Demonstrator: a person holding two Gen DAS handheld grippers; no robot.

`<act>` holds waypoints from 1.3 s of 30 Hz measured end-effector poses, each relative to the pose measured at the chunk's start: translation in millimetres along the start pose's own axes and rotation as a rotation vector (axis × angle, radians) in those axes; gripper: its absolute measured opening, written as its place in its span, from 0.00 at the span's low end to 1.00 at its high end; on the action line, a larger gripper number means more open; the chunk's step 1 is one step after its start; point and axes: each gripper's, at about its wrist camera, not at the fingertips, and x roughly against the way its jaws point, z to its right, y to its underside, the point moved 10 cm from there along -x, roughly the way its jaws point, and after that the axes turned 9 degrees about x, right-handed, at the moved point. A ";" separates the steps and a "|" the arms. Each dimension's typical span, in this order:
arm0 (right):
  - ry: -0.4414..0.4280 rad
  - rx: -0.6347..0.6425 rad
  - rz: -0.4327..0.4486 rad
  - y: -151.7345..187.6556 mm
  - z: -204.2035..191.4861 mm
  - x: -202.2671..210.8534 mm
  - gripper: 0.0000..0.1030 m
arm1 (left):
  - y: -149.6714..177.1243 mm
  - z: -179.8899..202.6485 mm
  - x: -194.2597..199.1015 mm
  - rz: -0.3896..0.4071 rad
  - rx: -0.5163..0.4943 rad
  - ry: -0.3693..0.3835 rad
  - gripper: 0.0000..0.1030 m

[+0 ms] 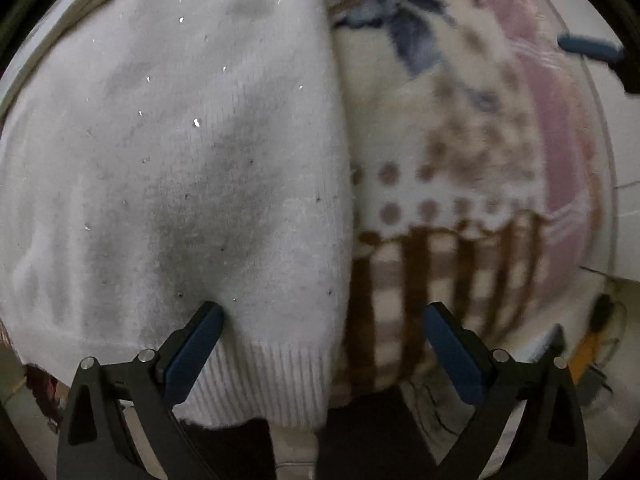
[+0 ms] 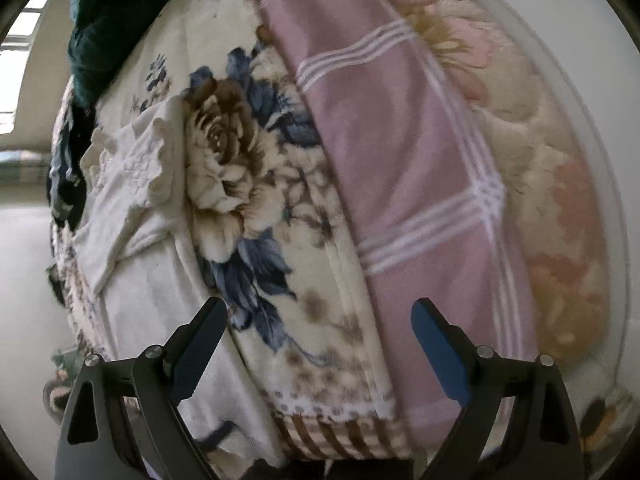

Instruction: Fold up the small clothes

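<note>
A white knitted sweater (image 1: 168, 168) with small shiny dots lies flat on a floral blanket (image 1: 432, 152), its ribbed hem toward me. My left gripper (image 1: 324, 320) is open, hovering over the sweater's hem corner, holding nothing. In the right wrist view the sweater (image 2: 156, 272) shows as white cloth with an embossed sleeve or collar part at the left. My right gripper (image 2: 320, 316) is open and empty above the floral blanket (image 2: 248, 184). The right gripper's blue finger (image 1: 588, 49) shows at the far right of the left wrist view.
A pink sheet with white stripes (image 2: 404, 168) runs beside the floral blanket, and a peach plush blanket (image 2: 540, 184) lies beyond it. A dark green garment (image 2: 116, 12) is piled at the far end. Pale floor (image 2: 24, 280) lies off the left edge.
</note>
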 end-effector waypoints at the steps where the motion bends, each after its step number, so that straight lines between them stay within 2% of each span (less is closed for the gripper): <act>1: -0.020 0.015 -0.006 -5.3 -2.5 -5.5 0.92 | -5.1 -4.4 -0.1 0.034 0.027 -0.010 0.87; 3: -0.072 0.042 -0.020 -18.8 -12.8 -16.9 0.92 | -12.7 -8.6 4.1 0.085 0.057 -0.002 0.69; 5: -0.150 0.061 -0.027 -39.1 -30.4 -28.8 0.92 | -18.7 -13.4 11.2 0.136 0.067 -0.015 0.29; 6: -0.180 0.070 -0.026 -49.1 -38.9 -33.5 0.92 | -20.7 -16.4 14.7 0.152 0.077 -0.016 0.23; 7: -0.217 0.083 -0.022 -62.0 -50.2 -38.8 0.92 | -22.0 -18.6 17.7 0.162 0.086 -0.011 0.11; 8: -0.251 0.100 -0.018 -76.1 -63.1 -44.6 0.92 | -24.7 -21.5 22.9 0.177 0.098 -0.002 0.08; 12: -0.358 0.119 -0.021 -128.7 -107.6 -70.8 0.89 | -31.9 -34.0 40.6 0.207 0.134 0.021 0.06; 16: -0.366 0.113 -0.054 -168.6 -131.6 -103.1 0.64 | -37.3 -45.0 58.1 0.223 0.159 0.039 0.06; 18: -0.360 0.100 -0.082 -177.2 -135.9 -119.7 0.62 | -39.3 -50.6 65.1 0.229 0.159 0.048 0.06; 19: -0.385 0.089 -0.090 -177.6 -139.1 -123.1 0.51 | -39.9 -50.1 68.1 0.233 0.162 0.054 0.06; 20: -0.409 0.074 -0.094 -178.2 -142.5 -126.1 0.24 | -41.0 -51.8 72.6 0.236 0.170 0.065 0.06; 21: -0.427 0.066 -0.093 -177.2 -144.8 -127.3 0.19 | -42.0 -53.1 76.9 0.240 0.178 0.073 0.06; 24: -0.452 0.052 -0.054 -172.3 -150.1 -120.6 0.15 | -46.0 -64.4 93.8 0.258 0.209 0.103 0.06; 29: -0.533 -0.058 -0.017 -173.5 -156.1 -99.1 0.13 | -43.4 -98.6 131.2 0.301 0.251 0.156 0.06; 33: -0.496 -0.006 -0.008 -175.6 -184.4 -78.9 0.13 | -39.9 -131.9 164.8 0.348 0.306 0.198 0.05; 39: -0.419 0.091 -0.018 -177.7 -265.0 -48.3 0.13 | -37.5 -201.6 192.5 0.401 0.453 0.245 0.05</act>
